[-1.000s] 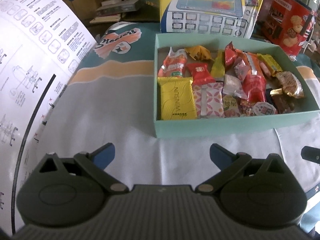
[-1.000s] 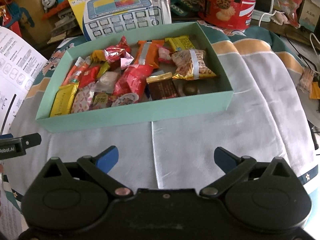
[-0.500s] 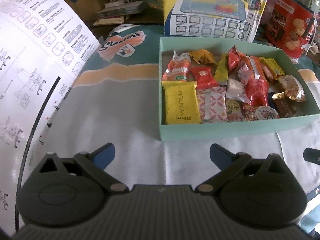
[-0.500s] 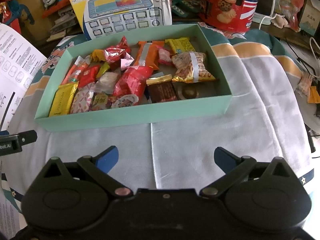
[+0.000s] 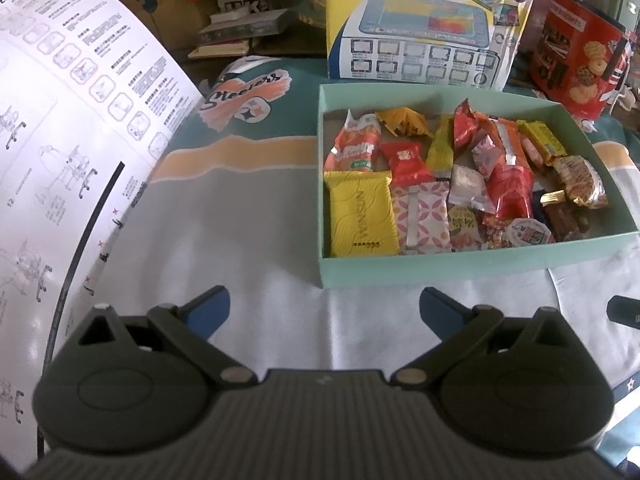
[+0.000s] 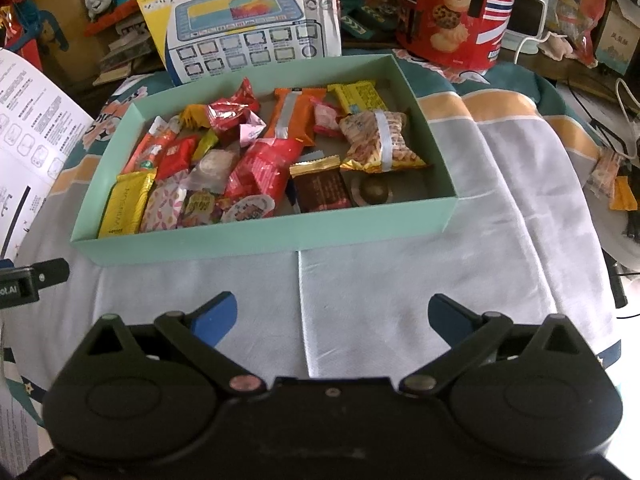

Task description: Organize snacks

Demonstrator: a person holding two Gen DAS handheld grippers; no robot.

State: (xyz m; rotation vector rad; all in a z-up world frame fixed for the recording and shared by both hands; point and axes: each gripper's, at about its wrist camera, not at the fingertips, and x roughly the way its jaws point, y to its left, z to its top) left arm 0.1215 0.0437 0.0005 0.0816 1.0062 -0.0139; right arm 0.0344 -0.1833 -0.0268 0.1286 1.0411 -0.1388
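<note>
A mint-green box (image 5: 440, 268) (image 6: 256, 236) sits on a cloth-covered table and holds several wrapped snacks, among them a yellow packet (image 5: 362, 216), a red packet (image 6: 264, 168) and a brown bar (image 6: 322, 190). My left gripper (image 5: 324, 308) is open and empty, over the cloth in front of the box's left corner. My right gripper (image 6: 332, 314) is open and empty, over the cloth in front of the box's near wall. Two loose snacks (image 6: 612, 180) lie at the table's right edge.
A large curled white instruction sheet (image 5: 60, 160) stands on the left. A toy box (image 5: 424, 28) (image 6: 248, 24) and a red biscuit tin (image 5: 576, 52) (image 6: 456, 12) stand behind the green box. The left gripper's tip (image 6: 32, 276) shows in the right wrist view.
The left gripper has drifted left and back, so the box sits further right in its view. The right gripper has pulled back slightly. Both stay open.
</note>
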